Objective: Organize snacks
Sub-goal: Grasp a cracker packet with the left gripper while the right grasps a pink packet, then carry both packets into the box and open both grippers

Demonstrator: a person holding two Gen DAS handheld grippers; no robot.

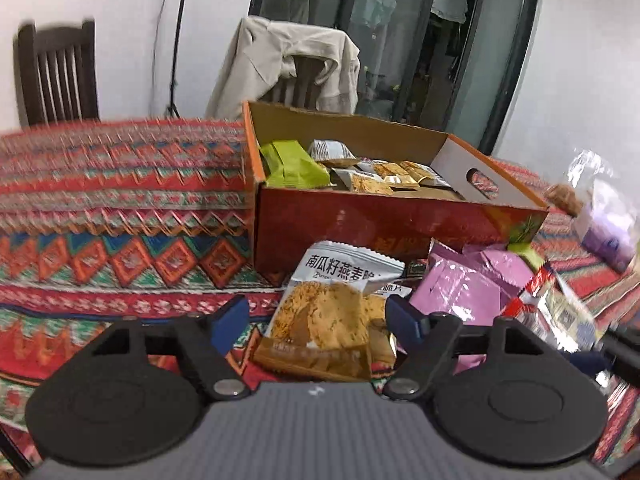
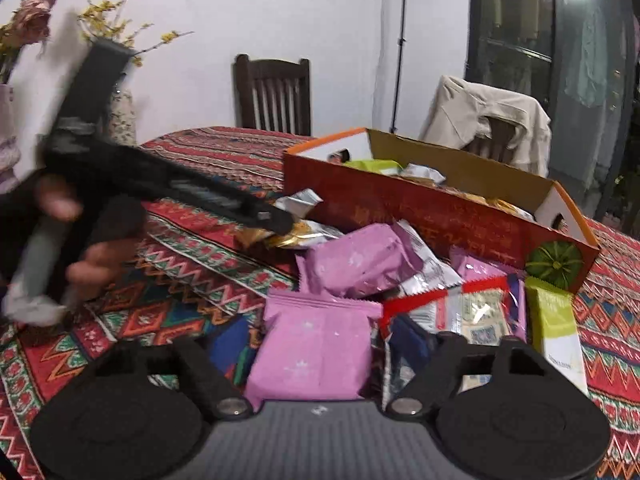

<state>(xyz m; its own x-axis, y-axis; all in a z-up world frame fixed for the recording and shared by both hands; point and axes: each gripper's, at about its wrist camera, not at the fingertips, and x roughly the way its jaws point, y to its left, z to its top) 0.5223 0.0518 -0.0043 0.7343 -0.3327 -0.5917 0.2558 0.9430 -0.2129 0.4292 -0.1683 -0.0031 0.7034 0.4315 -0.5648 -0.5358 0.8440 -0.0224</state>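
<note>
A red cardboard box (image 1: 360,224) with several snack packets inside stands on the patterned tablecloth; it also shows in the right wrist view (image 2: 440,216). My left gripper (image 1: 316,316) is open, its blue fingers on either side of a white and gold oat-crisp packet (image 1: 332,308) lying in front of the box. My right gripper (image 2: 320,344) is open around a pink packet (image 2: 316,344). A second pink packet (image 2: 360,260), a red-edged clear packet (image 2: 464,308) and a green packet (image 2: 556,328) lie beside it. The left gripper (image 2: 276,220) shows at left, over the gold packet (image 2: 296,236).
Pink packets (image 1: 468,284) and a red-edged packet (image 1: 552,308) lie right of the oat-crisp packet. A purple bag (image 1: 608,224) sits at far right. A dark chair (image 2: 272,96), a chair draped with a beige jacket (image 2: 488,120) and a vase with flowers (image 2: 120,112) stand beyond the table.
</note>
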